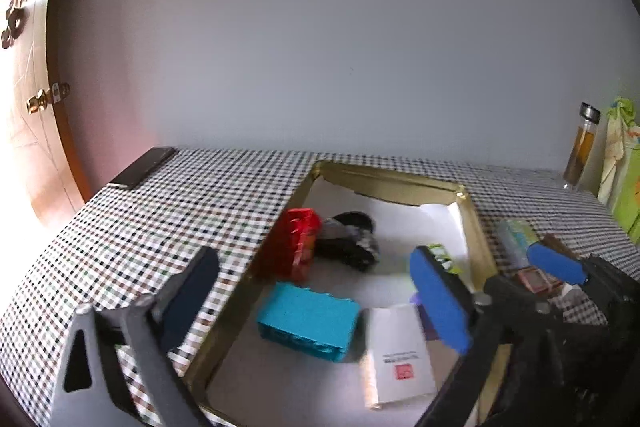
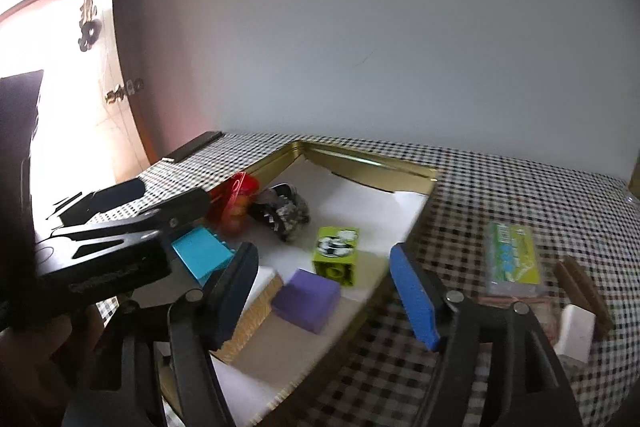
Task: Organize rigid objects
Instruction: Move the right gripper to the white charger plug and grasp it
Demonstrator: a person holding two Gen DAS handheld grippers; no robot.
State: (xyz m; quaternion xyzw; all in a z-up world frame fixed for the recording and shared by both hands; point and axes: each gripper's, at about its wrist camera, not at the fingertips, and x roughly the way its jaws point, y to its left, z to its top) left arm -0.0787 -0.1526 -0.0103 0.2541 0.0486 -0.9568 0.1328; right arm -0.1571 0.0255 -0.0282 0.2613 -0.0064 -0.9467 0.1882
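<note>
A gold-rimmed tray (image 1: 476,223) (image 2: 420,177) with a white liner sits on the checked table. It holds a red block (image 1: 300,243) (image 2: 236,203), a black-and-white toy (image 1: 352,239) (image 2: 286,213), a turquoise brick (image 1: 308,323) (image 2: 202,255), a white box (image 1: 400,351), a green block (image 2: 336,253) and a purple block (image 2: 308,299). My left gripper (image 1: 316,303) is open and empty above the turquoise brick. My right gripper (image 2: 324,297) is open and empty above the purple block. The right gripper also shows in the left wrist view (image 1: 556,267).
A green-and-blue packet (image 2: 512,259) (image 1: 516,235), a brown case (image 2: 580,287) and a white piece (image 2: 576,331) lie on the cloth right of the tray. A bottle (image 1: 582,147) stands at the back right. A dark slab (image 1: 144,167) lies at the far left edge.
</note>
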